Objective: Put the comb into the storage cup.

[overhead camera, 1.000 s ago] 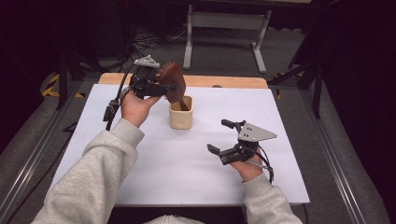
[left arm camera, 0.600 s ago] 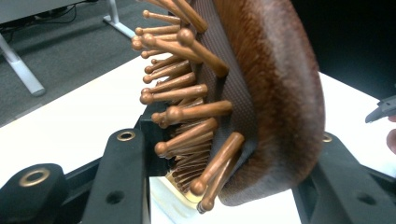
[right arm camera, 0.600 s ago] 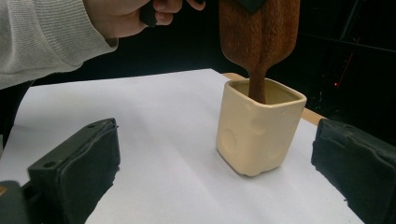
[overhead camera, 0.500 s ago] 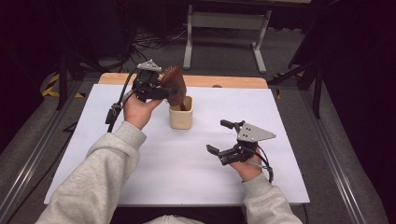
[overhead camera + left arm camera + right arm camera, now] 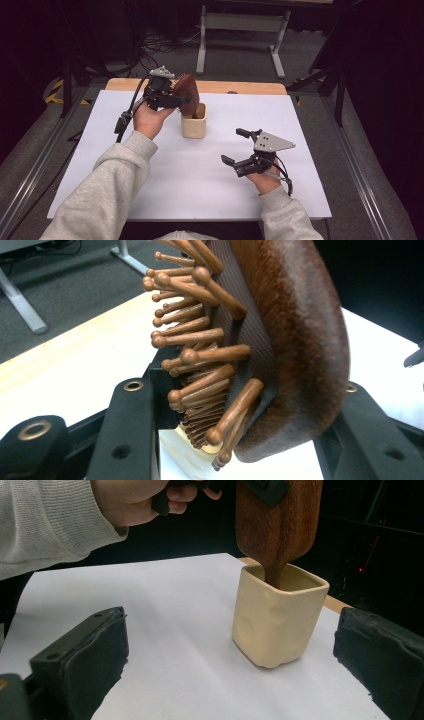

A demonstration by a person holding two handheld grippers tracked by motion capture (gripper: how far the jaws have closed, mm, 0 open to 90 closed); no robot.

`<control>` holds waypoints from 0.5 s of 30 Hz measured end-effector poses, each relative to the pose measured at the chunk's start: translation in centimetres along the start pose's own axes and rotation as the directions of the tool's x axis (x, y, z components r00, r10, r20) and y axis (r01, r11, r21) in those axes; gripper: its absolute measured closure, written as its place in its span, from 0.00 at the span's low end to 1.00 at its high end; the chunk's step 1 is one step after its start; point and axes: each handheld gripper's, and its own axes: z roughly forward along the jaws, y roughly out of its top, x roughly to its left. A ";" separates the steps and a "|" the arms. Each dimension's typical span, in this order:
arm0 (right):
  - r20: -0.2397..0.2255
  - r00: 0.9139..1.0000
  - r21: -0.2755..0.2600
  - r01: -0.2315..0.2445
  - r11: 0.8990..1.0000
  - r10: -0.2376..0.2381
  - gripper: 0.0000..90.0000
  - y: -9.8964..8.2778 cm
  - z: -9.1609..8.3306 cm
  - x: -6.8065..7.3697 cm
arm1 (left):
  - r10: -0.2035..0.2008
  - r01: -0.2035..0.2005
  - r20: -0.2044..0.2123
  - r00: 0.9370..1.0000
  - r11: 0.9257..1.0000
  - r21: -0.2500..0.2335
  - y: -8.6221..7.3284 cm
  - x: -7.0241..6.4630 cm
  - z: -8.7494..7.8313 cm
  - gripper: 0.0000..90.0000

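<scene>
My left gripper [image 5: 172, 100], upper left of centre in the high view, pinches the brush [image 5: 187, 92] by its head, bristles against one jaw, wooden back against the other. The brush handle dips into the cup [image 5: 194, 125] just below it on the white bench [image 5: 150, 180]. My right gripper [image 5: 235, 147], lower right, is spread wide and holds nothing.

Overhead forward-down; gripper views close, sharing cup [image 5: 278, 615]

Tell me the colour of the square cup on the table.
The cup is cream, with shallow round dimples; clearest in the right gripper view.
</scene>
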 end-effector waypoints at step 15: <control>0.004 1.000 -0.008 0.005 1.000 -0.005 0.03 0.1 -0.1 0.1 | -0.020 0.020 -0.006 1.000 0.999 0.047 -0.3 0.3 0.5 0.57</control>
